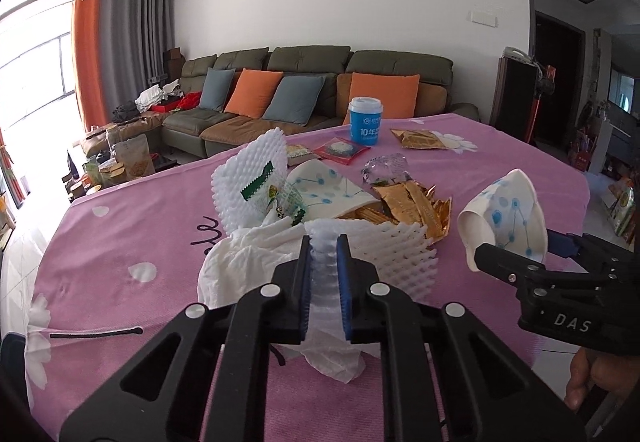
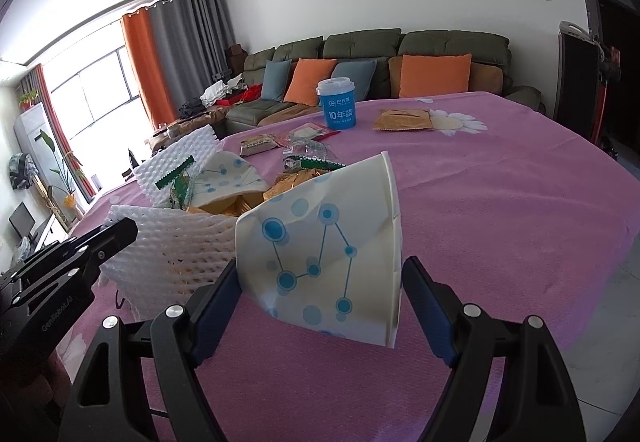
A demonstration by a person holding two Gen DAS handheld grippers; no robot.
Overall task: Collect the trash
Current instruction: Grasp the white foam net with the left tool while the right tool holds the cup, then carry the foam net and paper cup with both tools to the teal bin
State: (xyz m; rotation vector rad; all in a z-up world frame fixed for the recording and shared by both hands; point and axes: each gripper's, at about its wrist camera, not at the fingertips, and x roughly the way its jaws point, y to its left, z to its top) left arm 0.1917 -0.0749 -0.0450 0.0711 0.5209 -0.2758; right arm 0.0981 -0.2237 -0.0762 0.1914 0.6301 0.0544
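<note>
**Soft, light litter heaped on the pink cloth**

The tablecloth [image 1: 120,226] was plush. At twelve o'clock of the left gripper [image 1: 325,242] lay the heap; it pinched a springy foam net [image 1: 384,246], best taken by its edge. The right gripper [image 2: 320,306] loosely cradled a crushed, fragile paper cup [image 2: 328,250].

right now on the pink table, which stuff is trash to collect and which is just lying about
Trash for the job:
- white foam net, pinched in the left gripper
- crushed paper cup, between the right gripper pads
- gold wrappers
- crumpled tissue
- green snack wrapper

Just lying about:
- sofa
- orange cushions
- curtains
</note>
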